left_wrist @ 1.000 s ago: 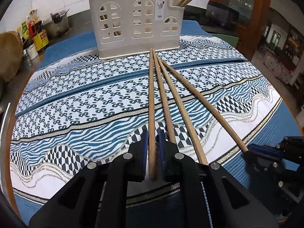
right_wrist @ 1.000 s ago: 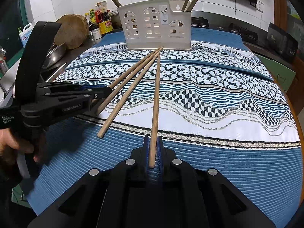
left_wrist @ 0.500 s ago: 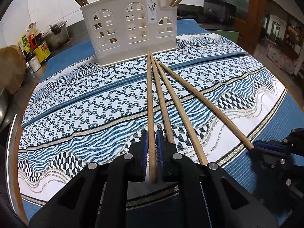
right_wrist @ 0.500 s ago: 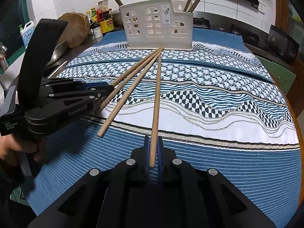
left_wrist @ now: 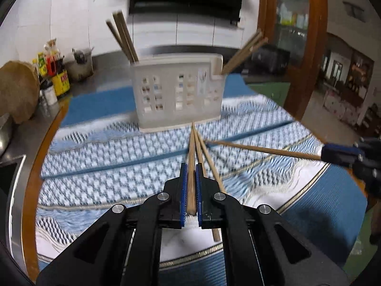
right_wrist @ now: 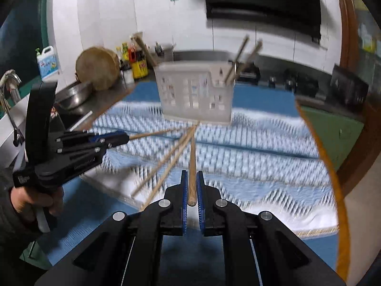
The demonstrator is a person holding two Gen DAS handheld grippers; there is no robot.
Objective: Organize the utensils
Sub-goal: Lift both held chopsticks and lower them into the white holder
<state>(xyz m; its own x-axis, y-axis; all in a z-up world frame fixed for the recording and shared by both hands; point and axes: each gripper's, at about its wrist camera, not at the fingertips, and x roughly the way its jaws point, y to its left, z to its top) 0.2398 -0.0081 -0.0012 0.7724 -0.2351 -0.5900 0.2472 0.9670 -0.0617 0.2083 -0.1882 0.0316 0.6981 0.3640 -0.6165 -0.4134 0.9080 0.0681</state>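
Two fisheye views, both blurred by motion, show us a round table (left_wrist: 31,190) with a wooden rim, draped in a ribbed blue cloth (left_wrist: 328,205) under a woven runner (left_wrist: 114,157) of blue and white checks, waves and metallic stripes. From the left wrist we see the left gripper (left_wrist: 191,188) closed on one round wooden chopstick (left_wrist: 191,166), its blunt end lying between the blue ridged pads and its tip reaching toward the foot of the utensil holder (left_wrist: 178,95). Just beside it, two loose chopsticks (left_wrist: 209,159) fan out from the same point on the runner. Only this view shows the right gripper (left_wrist: 338,156) from the side, at the right edge, clamped on a second chopstick (left_wrist: 262,149) that slants away from the fan. From the right wrist we see that grip head-on: the right gripper (right_wrist: 191,190) is closed on its chopstick (right_wrist: 192,162), the blunt end between the pads. Only here do we see the hand (right_wrist: 33,197) around the left gripper's handle, and a metal tap (right_wrist: 9,95), a steel basin (right_wrist: 73,95) and a round wooden chopping block (right_wrist: 97,68) on the counter. The holder, cream plastic pierced with arched, window-like openings, stands upright at the far side of the table, with further chopsticks (left_wrist: 122,38) leaning out of its left and right compartments. Bottles and jars (left_wrist: 52,71) crowd the counter behind it.
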